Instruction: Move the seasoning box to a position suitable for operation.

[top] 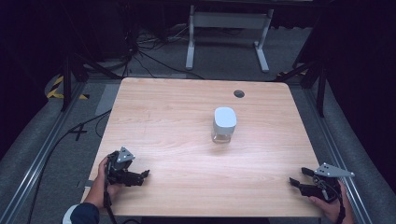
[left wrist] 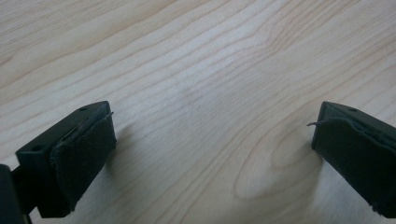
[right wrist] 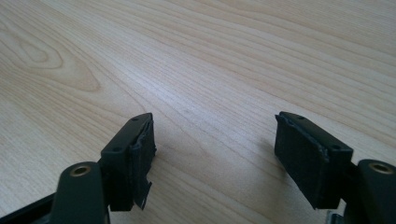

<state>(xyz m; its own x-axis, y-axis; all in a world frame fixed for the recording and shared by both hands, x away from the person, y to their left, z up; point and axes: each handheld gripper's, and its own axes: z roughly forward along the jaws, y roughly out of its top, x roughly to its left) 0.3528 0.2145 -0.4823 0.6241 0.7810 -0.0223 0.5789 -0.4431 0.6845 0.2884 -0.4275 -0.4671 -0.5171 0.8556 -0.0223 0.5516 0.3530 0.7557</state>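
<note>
Clear square jar with white lid (top: 224,124) upright mid-table, well ahead of both jaw pairs. Left gripper (top: 142,176) and right gripper (top: 299,177): jaws spread, nothing between, low over light wooden table (top: 163,116). Advisable: approach level, straddle jar body below lid, centre before closing.

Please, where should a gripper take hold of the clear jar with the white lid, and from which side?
Probably the clear glass body of the upright, clear jar with white square lid, just below the lid, coming in level from the near side. The open right gripper seems slightly closer than the open left gripper.
</note>
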